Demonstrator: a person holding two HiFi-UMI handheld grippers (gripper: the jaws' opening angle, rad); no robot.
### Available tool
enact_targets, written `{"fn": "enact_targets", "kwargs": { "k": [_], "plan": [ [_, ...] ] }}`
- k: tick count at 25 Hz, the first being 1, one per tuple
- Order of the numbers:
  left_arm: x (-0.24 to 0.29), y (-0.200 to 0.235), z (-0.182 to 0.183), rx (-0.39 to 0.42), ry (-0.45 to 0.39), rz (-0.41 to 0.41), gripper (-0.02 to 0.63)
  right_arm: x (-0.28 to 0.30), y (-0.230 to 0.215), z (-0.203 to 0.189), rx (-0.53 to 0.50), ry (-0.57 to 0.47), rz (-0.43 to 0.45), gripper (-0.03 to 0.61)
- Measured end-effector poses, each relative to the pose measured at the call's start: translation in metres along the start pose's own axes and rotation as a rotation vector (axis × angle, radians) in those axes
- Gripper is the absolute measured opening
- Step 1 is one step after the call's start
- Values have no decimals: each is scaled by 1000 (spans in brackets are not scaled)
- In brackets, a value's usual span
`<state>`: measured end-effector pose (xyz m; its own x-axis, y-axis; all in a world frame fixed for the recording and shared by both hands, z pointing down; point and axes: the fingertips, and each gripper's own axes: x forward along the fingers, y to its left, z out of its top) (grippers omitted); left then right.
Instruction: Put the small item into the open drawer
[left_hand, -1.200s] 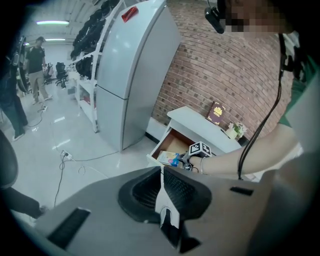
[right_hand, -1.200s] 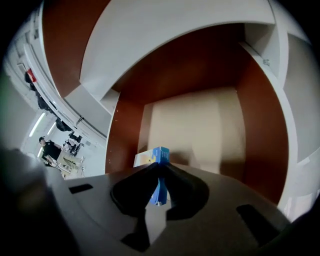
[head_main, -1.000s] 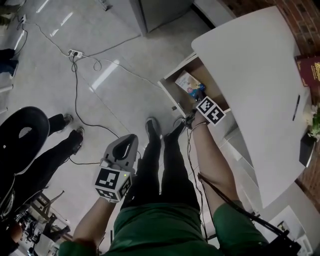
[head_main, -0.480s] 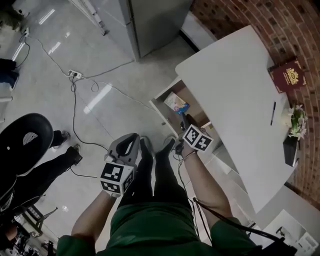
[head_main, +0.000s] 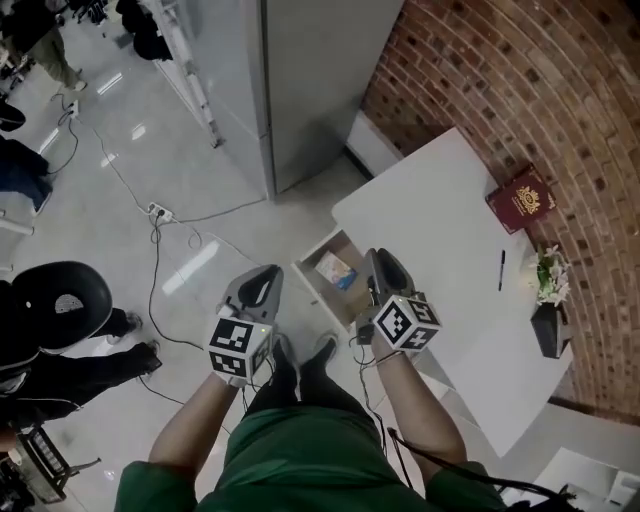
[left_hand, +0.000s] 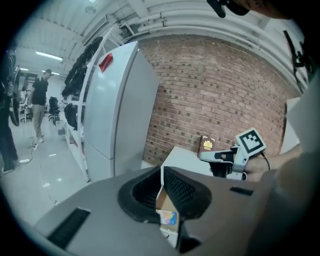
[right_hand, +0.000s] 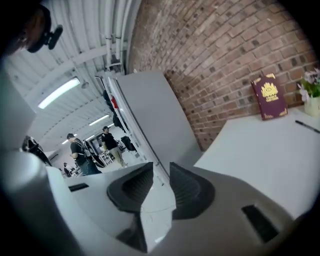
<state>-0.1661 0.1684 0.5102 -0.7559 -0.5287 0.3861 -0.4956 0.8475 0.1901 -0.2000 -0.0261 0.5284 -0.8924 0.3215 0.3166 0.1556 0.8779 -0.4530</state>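
Note:
The open drawer juts from the front of the white table. A small colourful packet lies inside it. My right gripper hovers just right of the drawer, above the table's edge; its jaws are closing with nothing between them. My left gripper hangs left of the drawer, over the floor, with its tips together and empty. In the left gripper view the drawer and the packet show below the left gripper, and the right gripper is off to the right. The right gripper points past the table's corner.
On the table lie a red book, a pen and a potted plant near the brick wall. A grey cabinet stands behind the drawer. A power strip with cables is on the floor, and a seated person is at left.
My right gripper has drawn back out of the drawer and risen, leaving the packet inside. The head view has swung up towards the wall; both grippers now sit side by side.

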Motion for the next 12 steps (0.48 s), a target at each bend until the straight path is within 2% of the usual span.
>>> {"fn": "enact_targets", "kwargs": {
  "k": [4,12],
  "plan": [
    [-2,-6,61,32,-82,-4,12,-15,36,77,-99,-121,48,100],
    [-27,-29,169,63,-262,-1,12,-51,104,169,-340,-278,136,71]
  ]
}}
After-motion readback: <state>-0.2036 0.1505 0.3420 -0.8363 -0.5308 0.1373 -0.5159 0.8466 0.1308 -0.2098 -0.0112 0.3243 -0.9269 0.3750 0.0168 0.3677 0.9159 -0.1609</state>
